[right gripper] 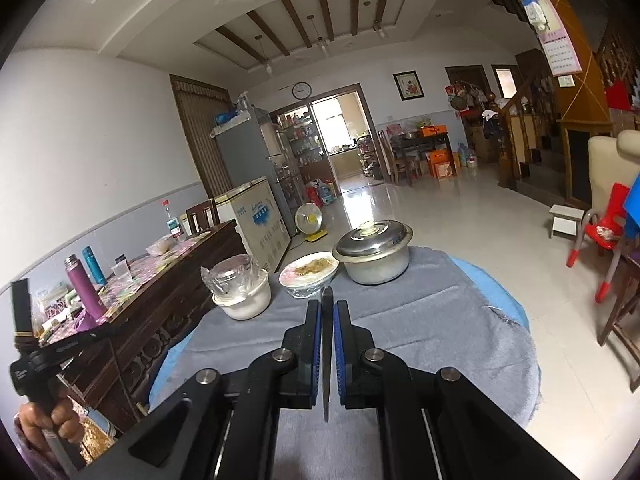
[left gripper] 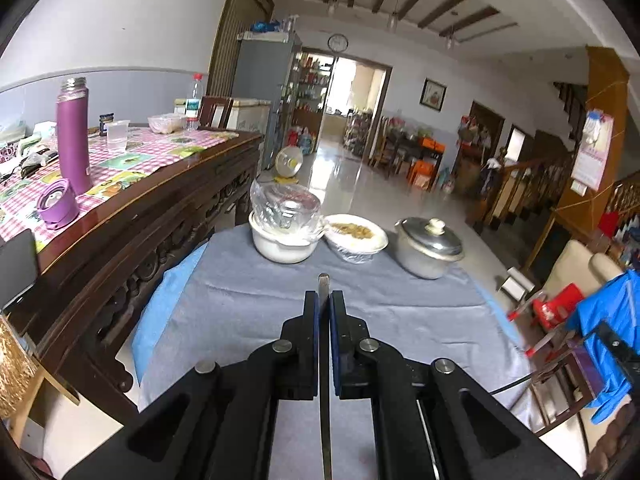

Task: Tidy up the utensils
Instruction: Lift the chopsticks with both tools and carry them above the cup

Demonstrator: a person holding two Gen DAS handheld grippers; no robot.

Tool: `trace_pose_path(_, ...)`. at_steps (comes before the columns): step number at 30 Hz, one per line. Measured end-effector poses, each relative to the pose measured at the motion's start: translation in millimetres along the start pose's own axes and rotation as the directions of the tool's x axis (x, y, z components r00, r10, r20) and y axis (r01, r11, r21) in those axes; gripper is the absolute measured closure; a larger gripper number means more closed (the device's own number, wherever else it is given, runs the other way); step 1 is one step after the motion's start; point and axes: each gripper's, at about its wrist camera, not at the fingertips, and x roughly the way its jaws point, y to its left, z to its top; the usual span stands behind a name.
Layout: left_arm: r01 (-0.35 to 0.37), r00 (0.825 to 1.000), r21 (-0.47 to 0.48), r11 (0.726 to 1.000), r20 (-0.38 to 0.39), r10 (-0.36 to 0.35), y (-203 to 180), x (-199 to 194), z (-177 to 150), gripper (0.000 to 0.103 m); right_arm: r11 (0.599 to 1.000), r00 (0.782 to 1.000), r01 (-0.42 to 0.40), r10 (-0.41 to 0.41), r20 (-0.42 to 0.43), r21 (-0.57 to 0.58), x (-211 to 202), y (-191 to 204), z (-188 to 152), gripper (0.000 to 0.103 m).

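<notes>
**Visitor:** What have you got between your jaws right now?

**Me:** My left gripper [left gripper: 324, 300] is pinched tight on a thin flat metal utensil handle [left gripper: 324, 360]; it runs back between my pads toward the camera, and its blunt end sticks out just past my fingertips. My right gripper [right gripper: 328, 310] is clamped the same way on a second utensil [right gripper: 327, 344], a dark slim piece seen edge-on, its tapered tip just ahead of my fingers. I cannot tell what kind of utensil either one is.

**Visitor:** And under you?

**Me:** A grey cloth [left gripper: 248, 304] over a round table, below both pairs of jaws. Neither utensil touches it, as far as I can see.

**Visitor:** Farther ahead?

**Me:** Past my left tips, slightly to the left, a white bowl [left gripper: 282, 246] with a plastic-wrapped glass lid on top. Straight ahead and touching it, a dish of food [left gripper: 356, 238] under film. To the right of that, a lidded metal pot [left gripper: 430, 250]. All three sit at the cloth's far edge.

**Visitor:** Off to the side?

**Me:** Left of my jaws, a dark wooden sideboard [left gripper: 160, 208] with a checked cover, bearing a purple flask [left gripper: 74, 136]. From my right jaws' view, the person's hand [right gripper: 52, 420] grips the other handle at the lower left.

**Visitor:** Beyond?

**Me:** A small fan [left gripper: 289, 164] on the shiny floor, then an open doorway.
</notes>
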Motion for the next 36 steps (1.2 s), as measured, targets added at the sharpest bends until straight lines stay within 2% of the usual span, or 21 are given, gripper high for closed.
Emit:
trace_pose_path(7, 0.033, 0.996, 0.026, 0.999, 0.087, -0.035, -21.7, -51.8, -7.5, 0.098, 0.999, 1.000, 0.008, -0.008, -0.005, -0.052, -28.1, 10.0, -2.2, 0.096)
trace_pose_path(12, 0.066, 0.987, 0.033, 0.997, 0.144, -0.070, -37.9, -77.3, -5.1, 0.098, 0.995, 1.000, 0.008, -0.006, 0.023, -0.103, -53.4, 22.2, 3.7, 0.096)
trace_pose_path(18, 0.104, 0.973, 0.046, 0.994, 0.202, -0.111, -60.8, -94.9, -1.1, 0.098, 0.988, 0.997, -0.039, 0.048, 0.065, -0.147, -92.6, 40.5, 15.2, 0.096)
trace_pose_path(28, 0.111, 0.965, 0.069, 0.991, 0.230, -0.124, -89.6, -86.5, -4.5, 0.098, 0.973, 0.989, -0.126, 0.139, 0.057, -0.195, -111.6, 72.1, 12.6, 0.096)
trace_pose_path(36, 0.109, 0.969, 0.067, 0.992, 0.217, -0.121, -95.7, -63.8, -20.2, 0.098, 0.962, 0.985, -0.170, 0.174, -0.002, -0.212, -93.1, 84.5, -6.5, 0.096)
